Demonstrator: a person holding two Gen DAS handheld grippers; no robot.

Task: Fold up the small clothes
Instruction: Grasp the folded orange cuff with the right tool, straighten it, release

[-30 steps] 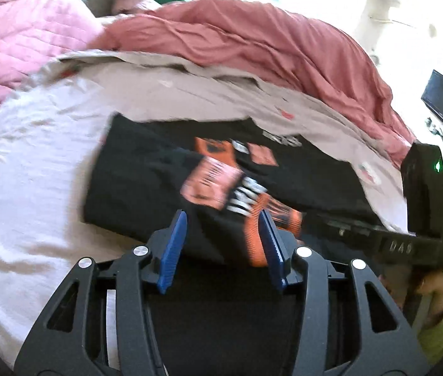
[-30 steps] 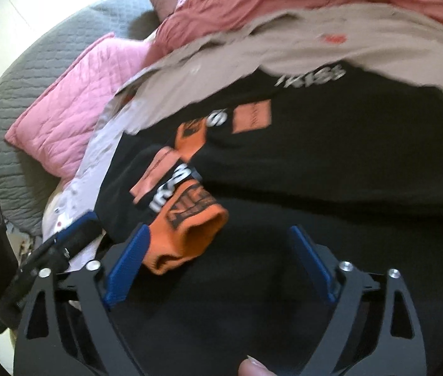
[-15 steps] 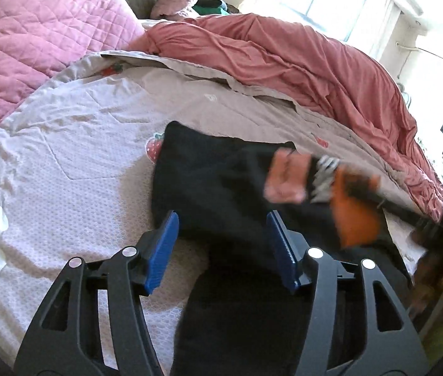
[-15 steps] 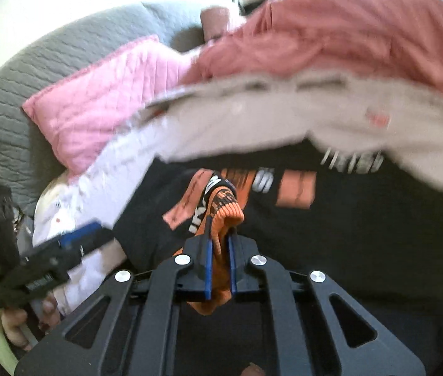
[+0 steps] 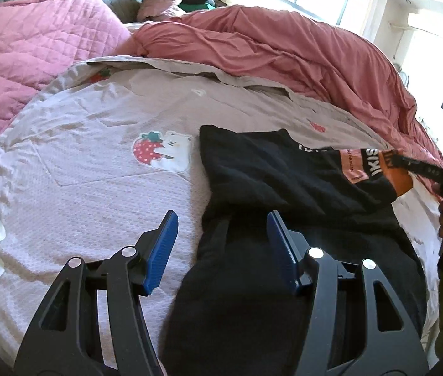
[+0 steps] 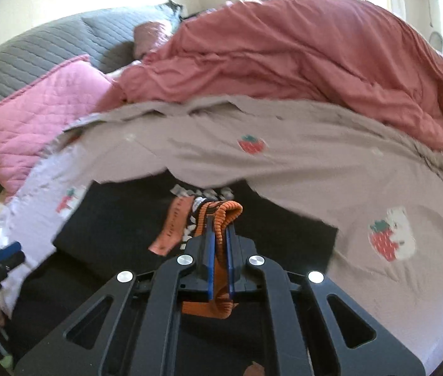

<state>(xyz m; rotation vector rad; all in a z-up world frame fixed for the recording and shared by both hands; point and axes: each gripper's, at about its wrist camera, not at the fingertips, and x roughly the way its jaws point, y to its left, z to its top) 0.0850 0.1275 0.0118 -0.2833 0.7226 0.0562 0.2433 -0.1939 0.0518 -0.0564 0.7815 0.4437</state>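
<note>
We see the black sweater (image 5: 278, 172) lying on the bed sheet (image 5: 96, 163), center right of frame | right hand-held gripper (image 6: 218, 241) clenched on its orange cuff (image 6: 221, 216) | left hand-held gripper (image 5: 221, 238) released, straddling the sweater's left edge.

We see a matt black knit sweatshirt (image 5: 271, 169) with a ribbed orange cuff (image 6: 221, 219), a textured cotton bedsheet (image 5: 96, 163), a quilted pink pillow (image 5: 33, 50), and matt black plastic grippers with ridged blue fingers (image 5: 162, 247).
</note>
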